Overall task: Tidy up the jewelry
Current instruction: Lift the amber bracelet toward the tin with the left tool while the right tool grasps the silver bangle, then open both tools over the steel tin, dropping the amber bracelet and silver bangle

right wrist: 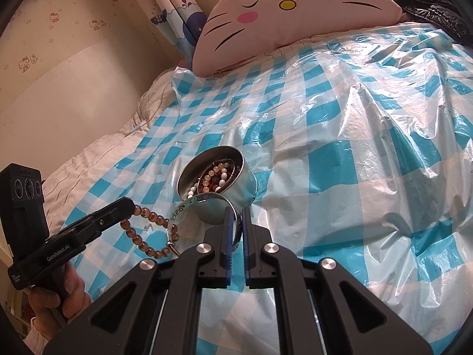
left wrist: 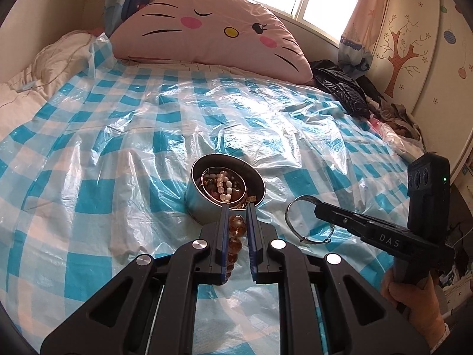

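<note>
Jaws grip one amber bracelet [left wrist: 236,227], one bangle [right wrist: 204,207], seemingly

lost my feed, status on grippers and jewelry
Left gripper shut on amber bead bracelet. Right gripper shut on bangle. Tin open, holding beads. Nothing blocking.

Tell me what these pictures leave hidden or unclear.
- Bottom of the round metal tin: both views, piled pearl and dark beads cover it.
- Amber bead bracelet: left wrist view, the left gripper hides most.
- Patterned silver bangle: right wrist view, pattern too small; the right gripper hides its near side.
</note>
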`<state>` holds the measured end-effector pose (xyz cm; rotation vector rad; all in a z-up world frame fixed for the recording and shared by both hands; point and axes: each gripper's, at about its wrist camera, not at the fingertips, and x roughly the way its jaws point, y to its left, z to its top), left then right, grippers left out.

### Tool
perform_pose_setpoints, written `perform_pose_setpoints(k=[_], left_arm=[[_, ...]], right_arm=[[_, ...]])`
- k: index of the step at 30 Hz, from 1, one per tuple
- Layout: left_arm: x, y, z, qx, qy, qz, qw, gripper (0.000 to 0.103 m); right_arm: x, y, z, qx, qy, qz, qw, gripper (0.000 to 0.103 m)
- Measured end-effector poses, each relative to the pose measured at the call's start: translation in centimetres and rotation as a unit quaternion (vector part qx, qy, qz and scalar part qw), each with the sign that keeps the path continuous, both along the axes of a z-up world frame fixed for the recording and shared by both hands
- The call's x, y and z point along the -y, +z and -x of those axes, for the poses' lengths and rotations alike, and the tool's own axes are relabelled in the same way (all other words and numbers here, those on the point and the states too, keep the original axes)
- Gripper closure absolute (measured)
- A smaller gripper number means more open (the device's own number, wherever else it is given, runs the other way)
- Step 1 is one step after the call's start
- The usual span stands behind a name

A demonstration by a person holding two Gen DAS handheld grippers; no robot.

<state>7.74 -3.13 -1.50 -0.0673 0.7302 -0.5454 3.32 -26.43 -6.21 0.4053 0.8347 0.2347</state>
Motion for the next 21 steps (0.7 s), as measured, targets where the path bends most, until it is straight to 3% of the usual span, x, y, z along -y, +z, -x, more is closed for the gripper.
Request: perform_pose_setpoints(k=[12, 16, 21], left_arm=[[3.5, 3.2, -3.6, 0.019, -0.026, 0.018, 0.9993, 0.092], [4.9, 2.2, -6.1, -0.001, -0.024, 0.028, 0.9993, 0.092], [4.4, 0.1, -9.1, -0.026, 0.03, -0.007, 0.9992, 0.092]], right_arm=[[1.0, 0.7, -1.0, 0.019, -0.017, -0.029, 0.999, 0.096], [1.1, 0.6, -1.6, 0.018, -0.02, -0.03, 0.999, 0.096], [0.1, 0.6, -3.1, 0.016, -0.007, -0.011, 1.0, 0.096]])
